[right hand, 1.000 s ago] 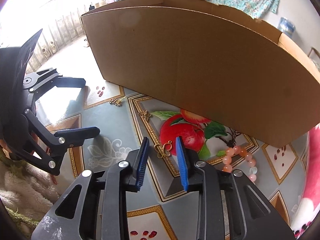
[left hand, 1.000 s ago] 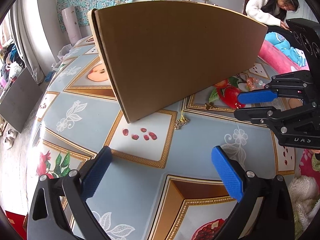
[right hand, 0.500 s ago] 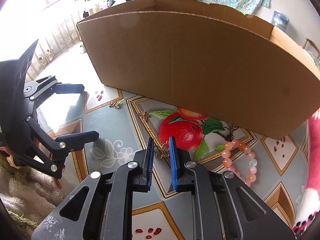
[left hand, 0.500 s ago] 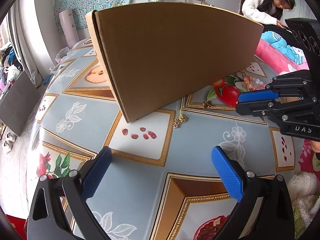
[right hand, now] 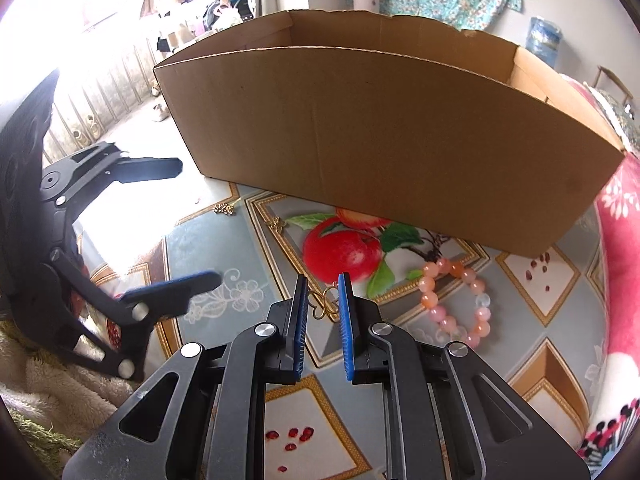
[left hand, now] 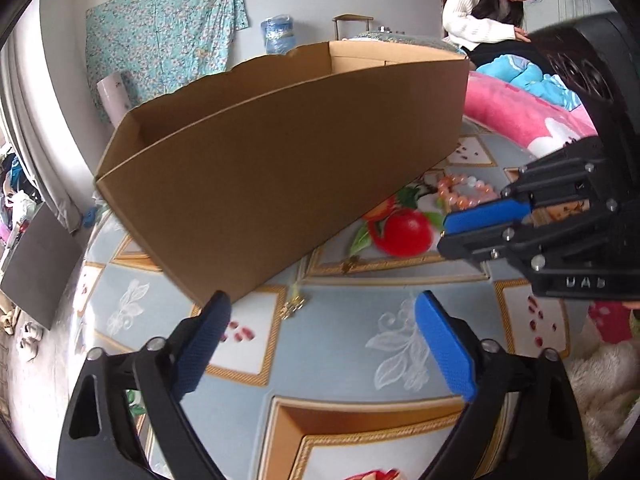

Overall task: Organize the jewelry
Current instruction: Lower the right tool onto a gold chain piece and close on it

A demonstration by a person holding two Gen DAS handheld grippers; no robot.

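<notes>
Jaws of the right gripper are clamped on a gold pendant for transfer into the cardboard box; left gripper jaws, wide and empty, are closing.

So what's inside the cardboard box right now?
Only bare inner walls of the box show near the rim, with no jewelry visible. Its front wall hides the floor, so the contents can't be confirmed.

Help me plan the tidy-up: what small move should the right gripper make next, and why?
Probably lift toward the cardboard box. The right gripper is nearly shut with a small gold ornament between its pads, and the box's open top stands higher, just behind.
</notes>
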